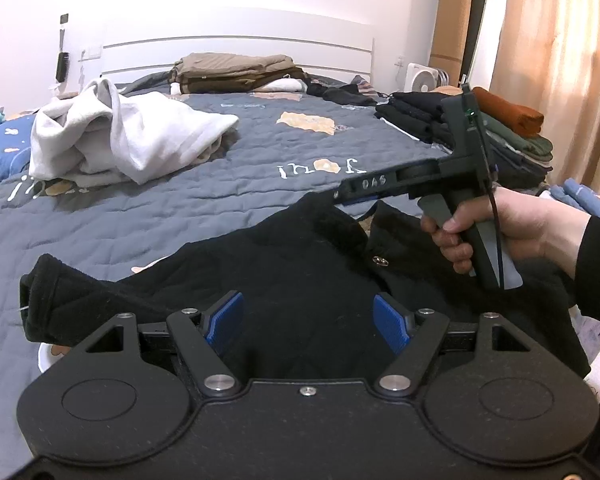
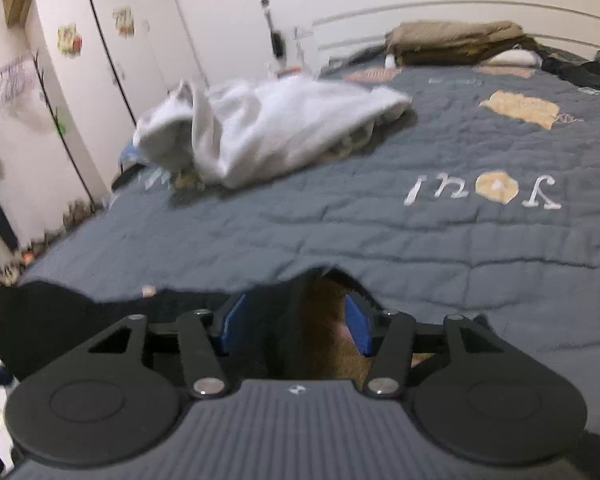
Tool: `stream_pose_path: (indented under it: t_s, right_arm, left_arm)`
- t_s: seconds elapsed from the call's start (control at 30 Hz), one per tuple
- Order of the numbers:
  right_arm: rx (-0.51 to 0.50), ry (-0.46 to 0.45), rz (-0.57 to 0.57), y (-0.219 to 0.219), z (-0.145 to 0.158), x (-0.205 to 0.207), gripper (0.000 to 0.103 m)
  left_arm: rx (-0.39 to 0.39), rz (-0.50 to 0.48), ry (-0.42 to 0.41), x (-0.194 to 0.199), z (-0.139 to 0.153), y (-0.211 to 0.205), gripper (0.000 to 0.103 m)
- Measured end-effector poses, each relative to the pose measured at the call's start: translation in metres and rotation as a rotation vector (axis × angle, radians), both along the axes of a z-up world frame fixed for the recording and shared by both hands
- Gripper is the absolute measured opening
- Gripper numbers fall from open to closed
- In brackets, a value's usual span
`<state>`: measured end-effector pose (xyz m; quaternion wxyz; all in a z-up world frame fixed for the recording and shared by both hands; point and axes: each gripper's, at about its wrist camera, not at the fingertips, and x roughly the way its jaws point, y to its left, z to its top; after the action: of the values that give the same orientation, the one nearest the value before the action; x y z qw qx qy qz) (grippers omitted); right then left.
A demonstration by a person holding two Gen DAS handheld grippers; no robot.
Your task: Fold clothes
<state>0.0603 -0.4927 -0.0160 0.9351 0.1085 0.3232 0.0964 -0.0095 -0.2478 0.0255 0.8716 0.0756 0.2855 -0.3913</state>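
A black fleece garment (image 1: 260, 280) lies spread on the grey quilt (image 1: 220, 208) at the near edge of the bed, one sleeve (image 1: 48, 296) reaching left. My left gripper (image 1: 308, 320) is open above the garment's middle, its blue pads (image 1: 228, 320) apart and empty. My right gripper (image 1: 340, 196), seen from the side in the left wrist view, is at the garment's collar edge. In the right wrist view the right gripper (image 2: 296, 324) stands open with the black collar and its tan lining (image 2: 324, 332) between the blue pads (image 2: 356, 324).
A crumpled white garment (image 1: 124, 140) lies on the far left of the bed. Folded brown clothes (image 1: 236, 72) sit by the headboard. A stack of folded dark clothes (image 1: 460, 128) with a rust piece on top stands at the right edge. A wardrobe (image 2: 80, 80) stands left.
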Motion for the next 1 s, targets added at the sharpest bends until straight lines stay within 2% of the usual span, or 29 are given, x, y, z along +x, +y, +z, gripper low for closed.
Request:
stream_pose_path:
  t_s: [0.07, 0.13, 0.2, 0.27, 0.5, 0.67, 0.8, 0.93, 0.97, 1.0]
  right_arm:
    - [-0.043, 0.064, 0.002, 0.006, -0.01, 0.006, 0.053]
    - [-0.043, 0.078, -0.01, 0.008, -0.02, 0.006, 0.046]
    - [0.006, 0.072, -0.024, 0.006, -0.023, 0.007, 0.005]
    - [0.057, 0.065, -0.038, 0.005, -0.025, 0.007, 0.005]
    - [0.054, -0.086, -0.124, -0.006, -0.003, 0.001, 0.004]
    - [0.042, -0.141, -0.218, -0.018, 0.0, 0.001, 0.004]
    - [0.002, -0.129, -0.229, -0.017, -0.01, 0.004, 0.004]
    - [-0.021, 0.006, -0.2, -0.012, -0.032, 0.013, 0.008]
    - [-0.025, 0.002, -0.2, -0.011, -0.031, 0.013, 0.01]
    - [-0.027, -0.007, -0.205, -0.012, -0.027, 0.011, 0.016]
  left_arm:
    - [-0.003, 0.002, 0.001, 0.0, 0.001, 0.0, 0.071]
    - [-0.004, 0.0, 0.0, 0.0, 0.001, 0.0, 0.071]
    - [0.001, 0.0, -0.002, 0.0, 0.001, 0.0, 0.071]
    - [0.003, 0.003, -0.001, 0.0, 0.001, 0.0, 0.071]
    - [-0.005, 0.012, -0.003, 0.0, 0.002, 0.003, 0.071]
    - [-0.008, 0.03, -0.006, 0.0, 0.004, 0.008, 0.071]
    - [-0.007, 0.047, -0.004, 0.001, 0.004, 0.011, 0.071]
    - [-0.021, 0.076, -0.021, 0.003, 0.008, 0.019, 0.071]
    - [-0.031, 0.088, -0.026, 0.005, 0.011, 0.023, 0.071]
    - [-0.053, 0.11, -0.028, 0.009, 0.014, 0.03, 0.071]
